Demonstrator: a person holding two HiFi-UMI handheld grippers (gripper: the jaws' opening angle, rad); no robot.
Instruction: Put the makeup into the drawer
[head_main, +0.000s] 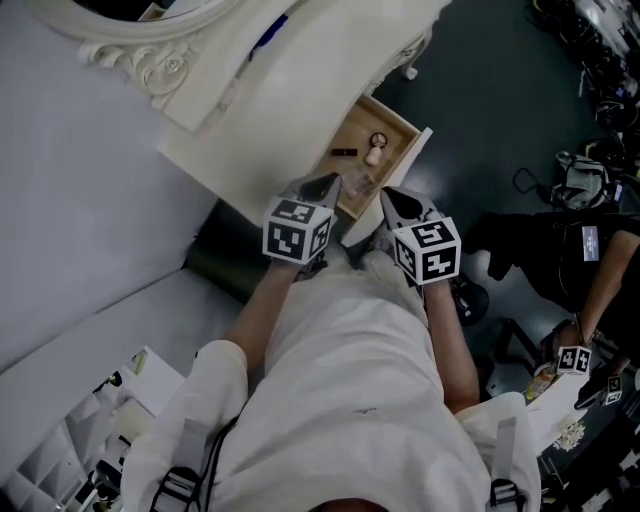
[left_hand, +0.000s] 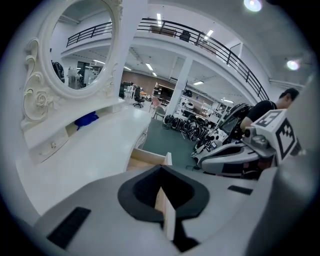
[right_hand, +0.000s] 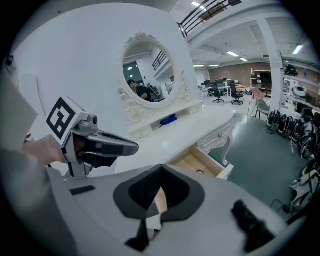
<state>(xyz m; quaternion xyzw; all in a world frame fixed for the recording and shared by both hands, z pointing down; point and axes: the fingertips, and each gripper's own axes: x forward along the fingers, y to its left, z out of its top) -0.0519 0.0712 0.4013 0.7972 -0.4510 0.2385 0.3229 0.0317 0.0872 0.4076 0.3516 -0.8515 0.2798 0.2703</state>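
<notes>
Ahead of the left claw (head_main: 325, 184) and right claw (head_main: 393, 199), both closed and empty, the drawer (head_main: 355, 125) stands open; a skewed push could jam it.

White ceiling strip lights (left_hand: 159, 20) wash the scene in cool, even brightness; both gripper views bulge fisheye-fashion (corners black), near foreground softly blurred.
</notes>
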